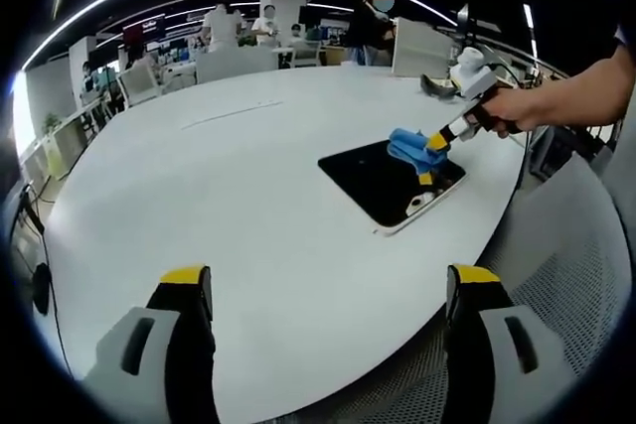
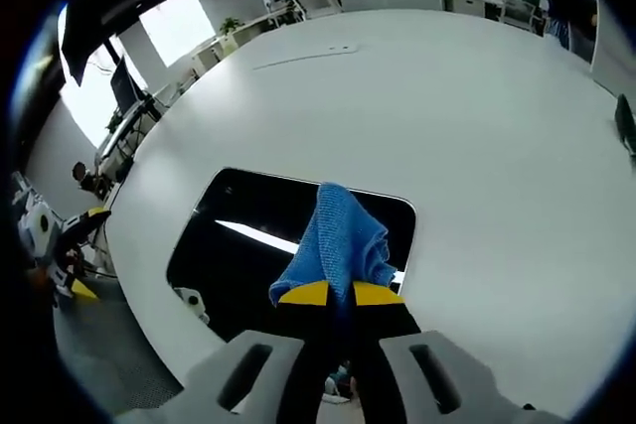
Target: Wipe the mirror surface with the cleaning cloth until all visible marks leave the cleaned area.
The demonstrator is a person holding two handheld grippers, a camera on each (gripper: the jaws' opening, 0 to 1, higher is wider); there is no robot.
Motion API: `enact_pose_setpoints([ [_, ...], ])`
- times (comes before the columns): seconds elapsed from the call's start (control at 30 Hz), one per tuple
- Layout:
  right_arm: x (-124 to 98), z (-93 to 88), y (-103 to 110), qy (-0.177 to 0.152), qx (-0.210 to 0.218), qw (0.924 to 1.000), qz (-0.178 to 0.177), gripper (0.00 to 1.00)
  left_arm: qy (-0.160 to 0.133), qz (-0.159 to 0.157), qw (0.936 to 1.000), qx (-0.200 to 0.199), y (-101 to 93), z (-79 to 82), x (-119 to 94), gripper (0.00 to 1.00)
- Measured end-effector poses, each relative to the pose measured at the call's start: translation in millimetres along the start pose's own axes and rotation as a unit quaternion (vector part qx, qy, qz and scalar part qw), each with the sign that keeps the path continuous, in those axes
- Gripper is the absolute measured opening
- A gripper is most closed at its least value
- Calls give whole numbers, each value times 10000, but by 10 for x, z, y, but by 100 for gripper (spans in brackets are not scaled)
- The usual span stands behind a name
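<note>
A dark rectangular mirror [image 1: 383,184] with a white rim lies flat on the white table near its right edge. My right gripper [image 1: 429,167] is shut on a blue cleaning cloth [image 1: 412,146] and holds it down on the mirror's far right part. In the right gripper view the blue cloth [image 2: 338,240] hangs from my right gripper [image 2: 340,294] over the mirror [image 2: 248,235], which reflects a ceiling light strip. My left gripper [image 1: 328,290] stands open above the table's near part, well short of the mirror, with nothing between its fingers.
The white table [image 1: 229,176] is large and oval. A grey mesh chair [image 1: 566,285] stands at its right edge. Desks, chairs and several people [image 1: 263,27] are at the far end of the office. A person's hand [image 1: 517,106] holds the right gripper.
</note>
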State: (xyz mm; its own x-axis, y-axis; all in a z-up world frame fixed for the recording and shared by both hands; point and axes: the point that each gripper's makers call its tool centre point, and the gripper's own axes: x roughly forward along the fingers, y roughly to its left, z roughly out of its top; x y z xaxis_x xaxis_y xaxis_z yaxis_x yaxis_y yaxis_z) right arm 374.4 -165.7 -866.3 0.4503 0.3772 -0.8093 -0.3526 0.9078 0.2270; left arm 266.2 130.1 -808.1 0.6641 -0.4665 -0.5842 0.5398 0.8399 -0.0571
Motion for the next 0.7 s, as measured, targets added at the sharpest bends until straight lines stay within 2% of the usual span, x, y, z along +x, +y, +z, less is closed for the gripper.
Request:
enact_pose_setpoints([
  [0.27, -68, -57, -141, 12, 126, 9999, -102, 1, 16, -51, 10000, -23, -20, -13, 10, 99],
  [0.53, -84, -78, -170, 55, 51, 9998, -193, 1, -13, -57, 10000, -37, -29, -18, 3, 99],
  [0.7, -92, -47, -214, 21, 140, 9991, -398, 0, -6, -84, 10000, -8, -39, -25, 1, 99],
])
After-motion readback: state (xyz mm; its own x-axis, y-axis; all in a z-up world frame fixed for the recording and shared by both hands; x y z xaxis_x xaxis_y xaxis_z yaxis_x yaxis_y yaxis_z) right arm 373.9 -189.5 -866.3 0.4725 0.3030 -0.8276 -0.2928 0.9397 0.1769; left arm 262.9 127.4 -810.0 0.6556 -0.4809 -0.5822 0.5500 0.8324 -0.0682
